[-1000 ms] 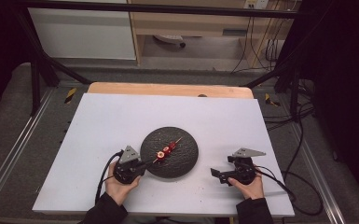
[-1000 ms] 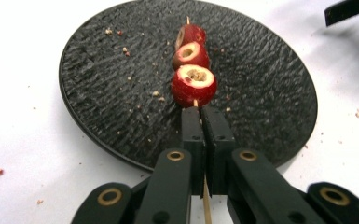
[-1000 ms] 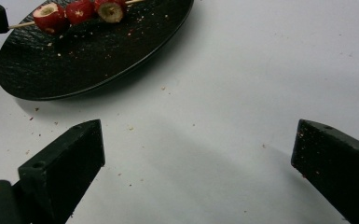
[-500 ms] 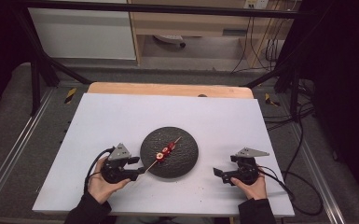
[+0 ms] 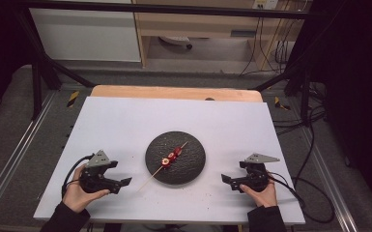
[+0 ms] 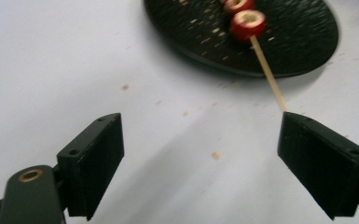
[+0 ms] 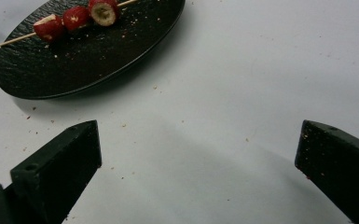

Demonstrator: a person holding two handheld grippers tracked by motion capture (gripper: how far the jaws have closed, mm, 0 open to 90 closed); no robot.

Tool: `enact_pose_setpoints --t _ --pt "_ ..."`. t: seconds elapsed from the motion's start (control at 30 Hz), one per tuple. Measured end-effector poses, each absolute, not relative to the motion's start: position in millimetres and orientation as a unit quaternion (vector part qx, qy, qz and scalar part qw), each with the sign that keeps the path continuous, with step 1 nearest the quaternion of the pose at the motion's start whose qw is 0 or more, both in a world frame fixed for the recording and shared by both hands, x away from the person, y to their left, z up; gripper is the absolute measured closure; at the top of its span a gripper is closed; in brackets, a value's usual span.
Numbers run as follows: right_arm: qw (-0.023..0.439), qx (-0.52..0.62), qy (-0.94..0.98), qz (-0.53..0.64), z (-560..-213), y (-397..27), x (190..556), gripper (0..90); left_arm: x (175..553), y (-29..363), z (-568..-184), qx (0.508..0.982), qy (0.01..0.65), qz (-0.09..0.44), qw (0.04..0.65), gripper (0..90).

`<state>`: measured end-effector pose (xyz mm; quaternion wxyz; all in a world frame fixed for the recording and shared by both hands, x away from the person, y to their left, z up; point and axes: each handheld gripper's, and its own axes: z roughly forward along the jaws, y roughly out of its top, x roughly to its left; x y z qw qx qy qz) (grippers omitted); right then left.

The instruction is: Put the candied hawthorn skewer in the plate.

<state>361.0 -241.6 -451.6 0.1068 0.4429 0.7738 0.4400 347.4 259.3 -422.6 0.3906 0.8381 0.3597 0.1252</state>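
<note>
Skewered fruit lies on a round black plate in the middle of the white desk, three red-skinned pieces threaded close together on a thin wooden stick. The stick runs diagonally, its near-left end reaching out past the plate's rim over the bare desk, its far-right tip still above the plate. To the left of the plate, near the front edge, the person's left hand holds the left gripper, which points right toward the stick's free end and sits near it without touching. In the left gripper view its fingers are spread wide apart with nothing between them, and the stick's end shows just beyond the right-hand finger. To the right of the plate, the right hand holds the right gripper, aimed left toward the plate and apart from it. Its fingers are likewise spread wide and empty in the right gripper view. Small crumbs speckle the desk around the plate.
</note>
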Motion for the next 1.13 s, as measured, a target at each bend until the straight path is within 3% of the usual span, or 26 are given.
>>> enact_pose_setpoints --t 0.5,1.13 --pt "0.107 0.439 0.777 0.438 -452 -241 360 0.6 337 299 -449 0.814 0.397 0.145 0.399 13.2" --pt "0.105 0.422 0.792 0.429 -453 -241 356 0.4 339 300 -455 0.815 0.399 0.153 0.391 13.3"
